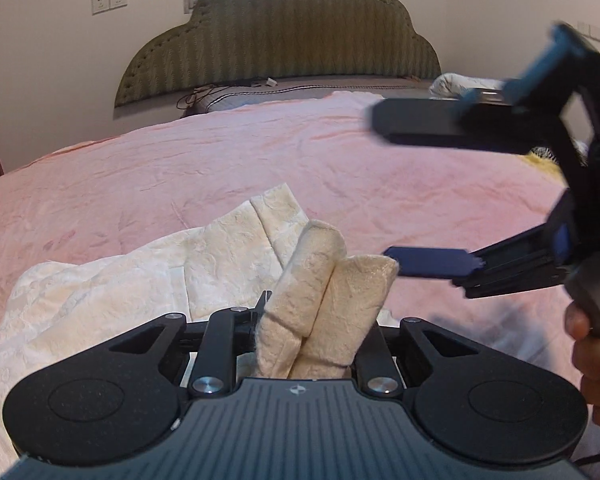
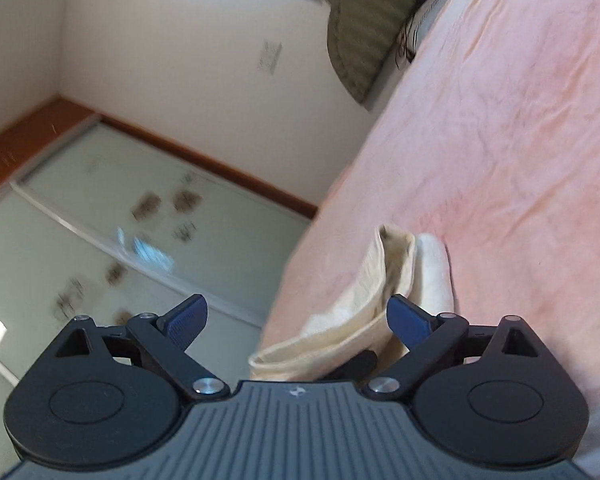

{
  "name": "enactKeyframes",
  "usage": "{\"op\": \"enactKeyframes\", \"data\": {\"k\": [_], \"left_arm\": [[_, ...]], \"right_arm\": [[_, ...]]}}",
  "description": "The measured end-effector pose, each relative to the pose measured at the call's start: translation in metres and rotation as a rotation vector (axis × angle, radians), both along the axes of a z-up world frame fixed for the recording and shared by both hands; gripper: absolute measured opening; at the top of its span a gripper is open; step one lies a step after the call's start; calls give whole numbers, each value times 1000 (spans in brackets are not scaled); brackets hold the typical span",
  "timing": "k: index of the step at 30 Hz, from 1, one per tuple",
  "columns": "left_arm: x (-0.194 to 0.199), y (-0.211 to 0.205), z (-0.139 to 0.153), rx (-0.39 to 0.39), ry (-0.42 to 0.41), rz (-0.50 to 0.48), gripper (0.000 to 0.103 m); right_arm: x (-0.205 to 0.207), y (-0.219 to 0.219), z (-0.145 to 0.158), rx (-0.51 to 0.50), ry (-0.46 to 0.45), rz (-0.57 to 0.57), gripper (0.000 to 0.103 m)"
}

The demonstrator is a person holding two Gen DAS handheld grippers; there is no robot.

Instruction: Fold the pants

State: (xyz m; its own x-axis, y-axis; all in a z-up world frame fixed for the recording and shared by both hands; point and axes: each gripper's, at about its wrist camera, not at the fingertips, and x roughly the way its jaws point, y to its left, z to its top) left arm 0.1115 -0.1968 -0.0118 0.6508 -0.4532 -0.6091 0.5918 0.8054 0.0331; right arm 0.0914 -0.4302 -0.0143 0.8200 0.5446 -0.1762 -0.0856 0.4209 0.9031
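Cream fleece pants (image 1: 148, 280) lie on a pink bed cover (image 1: 260, 168). In the left wrist view my left gripper (image 1: 316, 320) is shut on two bunched pant-leg ends (image 1: 324, 280), which stick up between its fingers and hide the pads. My right gripper (image 1: 388, 188) comes in from the right, jaws wide open, its lower finger (image 1: 432, 266) touching the held fabric. In the right wrist view my right gripper (image 2: 296, 320) is open and tilted, with the folded pants (image 2: 380, 312) just ahead between its blue pads (image 2: 188, 320).
A green quilted headboard (image 1: 280, 40) and a grey pillow edge (image 1: 300, 88) stand at the far end of the bed. A white bundle (image 1: 456, 82) lies at the far right. The bed's left edge (image 2: 300, 248), floor and mirrored wardrobe doors (image 2: 120, 220) show in the right wrist view.
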Motion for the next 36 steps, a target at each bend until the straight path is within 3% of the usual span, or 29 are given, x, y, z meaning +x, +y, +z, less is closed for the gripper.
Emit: {"op": "enactKeyframes", "data": {"k": [2, 5, 7, 10, 12, 13, 15, 17, 21, 23, 36], "left_arm": [[-3, -1, -4, 25, -21, -17, 20], [-10, -7, -8, 84, -67, -53, 21], [-14, -9, -10, 118, -94, -90, 28], [-21, -10, -10, 159, -111, -140, 40], [-27, -2, -6, 174, -123, -178, 55], [-30, 4, -4, 187, -134, -187, 56], [-35, 25, -1, 198, -141, -189, 75], [-42, 53, 2, 207, -187, -151, 84], [-51, 106, 9, 171, -173, -121, 85], [-63, 121, 11, 181, -209, -71, 90], [-69, 136, 4, 192, -263, 141, 93]], "right_arm": [[11, 10, -5, -2, 20, 51, 98], [30, 22, -10, -90, 68, 103, 98], [38, 29, -15, -113, 116, 112, 98], [41, 35, -17, -145, 117, 137, 96], [44, 41, -15, -225, 129, 156, 74], [45, 43, -16, -243, 143, 161, 68], [43, 42, -18, -262, 144, 177, 54], [41, 42, -17, -316, 148, 189, 42], [38, 45, -9, -320, 117, 186, 28], [41, 47, 1, -290, 76, 182, 22], [67, 79, 70, -120, -132, 221, 20]]}}
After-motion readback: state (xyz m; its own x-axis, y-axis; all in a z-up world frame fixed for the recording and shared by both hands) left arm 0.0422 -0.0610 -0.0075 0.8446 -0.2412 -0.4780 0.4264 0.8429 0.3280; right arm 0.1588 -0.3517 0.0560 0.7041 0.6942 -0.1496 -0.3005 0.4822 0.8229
